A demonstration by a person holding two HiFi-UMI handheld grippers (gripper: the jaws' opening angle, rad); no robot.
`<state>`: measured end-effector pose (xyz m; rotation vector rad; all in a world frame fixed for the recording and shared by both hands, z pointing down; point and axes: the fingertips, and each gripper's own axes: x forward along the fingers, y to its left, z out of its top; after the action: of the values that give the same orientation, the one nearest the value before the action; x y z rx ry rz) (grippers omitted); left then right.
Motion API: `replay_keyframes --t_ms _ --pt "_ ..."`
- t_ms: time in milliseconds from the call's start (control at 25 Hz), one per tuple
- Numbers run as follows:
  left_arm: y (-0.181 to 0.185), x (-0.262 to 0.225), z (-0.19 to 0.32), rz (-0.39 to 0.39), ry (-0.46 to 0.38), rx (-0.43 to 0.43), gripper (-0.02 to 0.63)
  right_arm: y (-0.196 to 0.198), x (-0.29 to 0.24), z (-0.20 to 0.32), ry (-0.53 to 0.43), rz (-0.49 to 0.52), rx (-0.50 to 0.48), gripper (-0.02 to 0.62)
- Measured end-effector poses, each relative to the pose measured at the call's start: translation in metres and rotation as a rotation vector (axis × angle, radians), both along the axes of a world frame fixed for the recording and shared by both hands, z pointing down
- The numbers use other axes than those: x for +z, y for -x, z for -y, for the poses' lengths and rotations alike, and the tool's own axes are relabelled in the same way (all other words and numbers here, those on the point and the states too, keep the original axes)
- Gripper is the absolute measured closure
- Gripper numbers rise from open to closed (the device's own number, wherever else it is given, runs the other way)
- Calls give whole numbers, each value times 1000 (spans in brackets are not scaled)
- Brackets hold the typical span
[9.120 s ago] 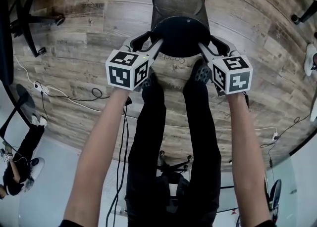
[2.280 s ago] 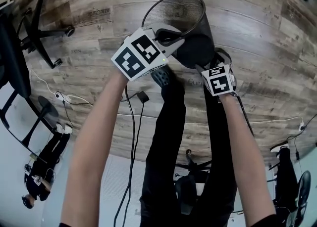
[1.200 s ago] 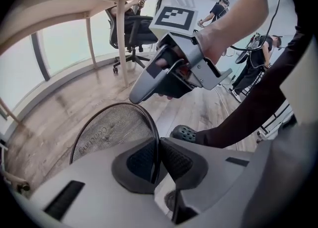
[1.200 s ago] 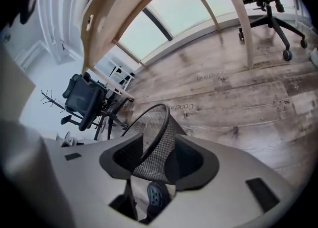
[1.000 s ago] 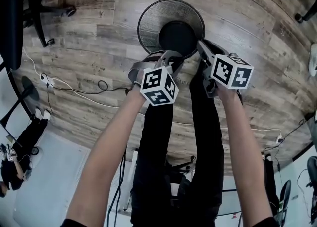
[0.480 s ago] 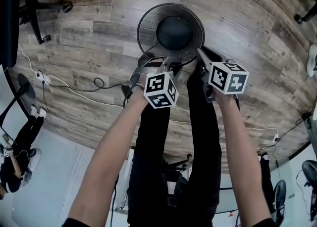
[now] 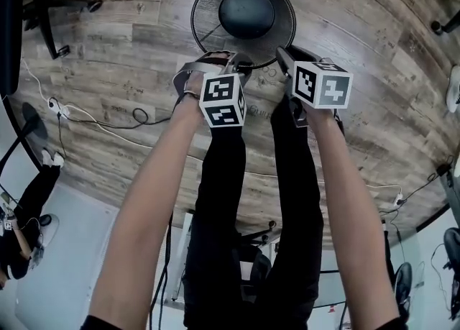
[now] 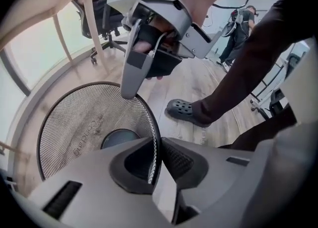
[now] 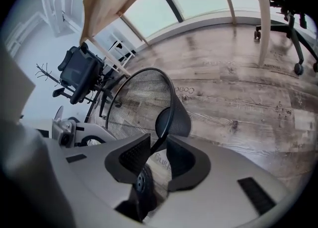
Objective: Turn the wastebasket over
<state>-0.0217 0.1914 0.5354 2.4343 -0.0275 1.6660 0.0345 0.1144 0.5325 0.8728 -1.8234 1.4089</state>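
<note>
The black wire-mesh wastebasket (image 7: 208,23) stands mouth up on the wood floor, and its dark round bottom shows inside. My left gripper (image 7: 218,59) is at the near left of the rim. In the left gripper view my left gripper (image 8: 158,160) is shut on the wastebasket (image 8: 84,122), its pads tight on the rim wire. My right gripper (image 7: 282,57) is at the near right of the rim. In its own view my right gripper (image 9: 158,155) has just been opening: the rim of the wastebasket (image 9: 139,105) runs between the pads with a gap on both sides.
The person's legs and a dark shoe (image 8: 186,112) are just behind the basket. Office chairs (image 7: 43,5) stand at the far left, and cables (image 7: 136,116) lie on the floor. A wooden table leg (image 9: 261,13) stands beyond. Another person (image 7: 25,242) is at the left edge.
The basket was bottom up, then tilted, and now stands mouth up. Over the last second both grippers sank with its rim, and it shifted up in the head view.
</note>
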Motion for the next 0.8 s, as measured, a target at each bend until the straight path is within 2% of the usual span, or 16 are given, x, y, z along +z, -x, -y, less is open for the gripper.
replay_keyframes --t_ms 160,280,320,400,640,800 --pt "2 -1 0 -3 -13 -36 552 2 -1 -2 -5 1 -15 471" --pt "1 -2 1 -5 -59 -37 551 2 -1 -1 -6 -21 -14 469" --pt "0 -5 2 -11 -77 -24 537 2 -1 -1 -8 -31 -21 466" --pt "0 -12 5 -30 -91 -20 450 0 -4 -1 -9 -49 -33 460" --pt "9 -54 16 -43 -118 -74 451 -8 -37 2 -23 -73 -37 456" --pt "19 -101 22 -40 -155 -67 454 -9 -82 10 -63 -79 -73 457"
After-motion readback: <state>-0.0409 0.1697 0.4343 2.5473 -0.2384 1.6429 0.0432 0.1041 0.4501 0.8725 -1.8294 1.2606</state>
